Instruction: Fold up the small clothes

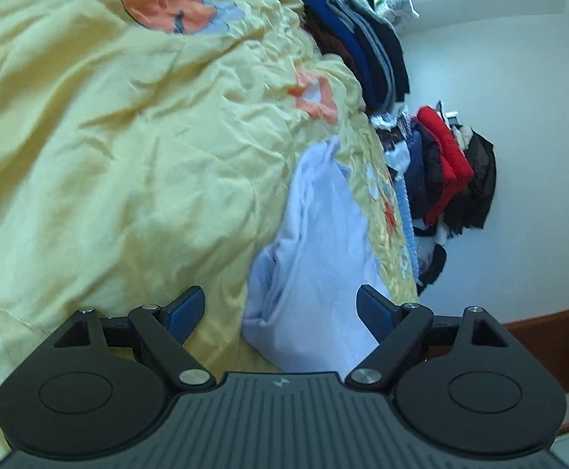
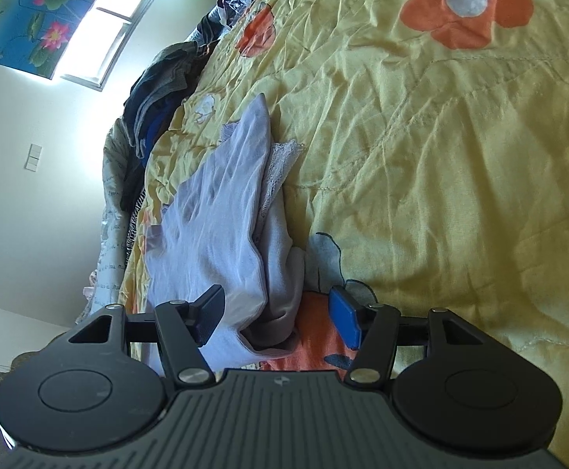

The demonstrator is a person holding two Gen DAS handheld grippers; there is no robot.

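Bedroom, pale walls, a bright window [image 2: 104,35] with a lotus-print hanging [image 2: 22,11] beside it; we work on a bed spread with a yellow quilt [image 1: 108,156] printed with orange flowers, creased but broad enough to serve as our folding surface. Along the far edge of the bed lies a heap of dark clothes [image 1: 362,47], and beyond it more coats, one red [image 1: 444,152], hang or pile against the wall; we judge these to be outside the present job. The item in hand is a small pale lavender-white garment [image 2: 222,226], thin and partly sheer, with a lace trim [image 2: 284,156] showing at one edge; it lies bunched lengthwise near the quilt's edge, one layer doubled over another, which we read as a fold partly made and not yet squared. Our right gripper [image 2: 276,312] sits low over the garment's near end, its jaws parted with the gathered cloth lying between them and neither pad pressing on it, so nothing is held. Our left gripper [image 1: 280,312] faces the same garment [image 1: 323,242] from the other side, jaws wide apart and empty, the cloth's nearer end between and just ahead of the pads, placed, we judge, for a fresh pinch.
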